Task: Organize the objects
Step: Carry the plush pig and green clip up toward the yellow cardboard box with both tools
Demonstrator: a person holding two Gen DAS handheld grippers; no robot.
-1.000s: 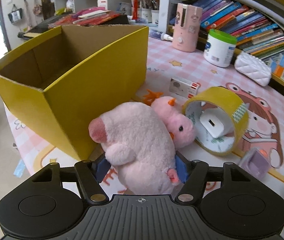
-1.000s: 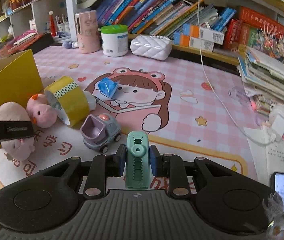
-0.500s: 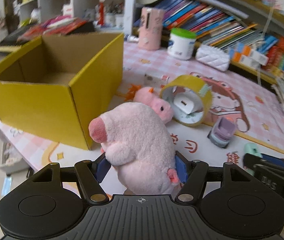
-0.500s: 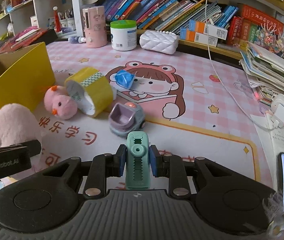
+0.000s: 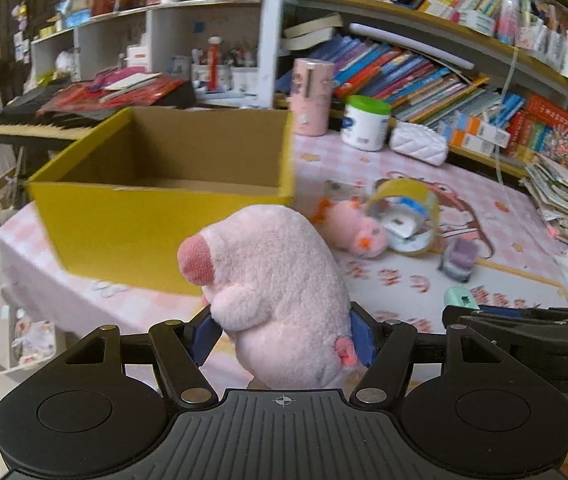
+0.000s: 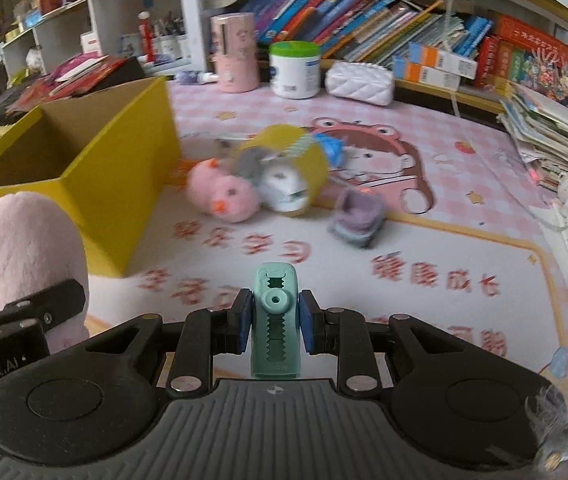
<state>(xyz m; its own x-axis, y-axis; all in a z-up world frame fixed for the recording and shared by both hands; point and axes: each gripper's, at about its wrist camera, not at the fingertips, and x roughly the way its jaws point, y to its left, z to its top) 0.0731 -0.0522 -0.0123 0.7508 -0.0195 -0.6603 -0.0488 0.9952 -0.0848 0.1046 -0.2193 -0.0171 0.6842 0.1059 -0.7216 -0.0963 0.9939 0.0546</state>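
L gripper [image 5: 281, 334] clamping pink plush pig [image 5: 279, 296] mid-frame w/ yellow box [image 5: 131, 224] behind; R gripper [image 6: 275, 320] pinching teal clip [image 6: 275, 320]

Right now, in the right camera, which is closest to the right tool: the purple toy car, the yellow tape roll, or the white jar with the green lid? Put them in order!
1. Purple toy car, just ahead, slightly right of the right tool.
2. Yellow tape roll, farther back, mid-mat.
3. White jar with the green lid, farthest, by the bookshelf.
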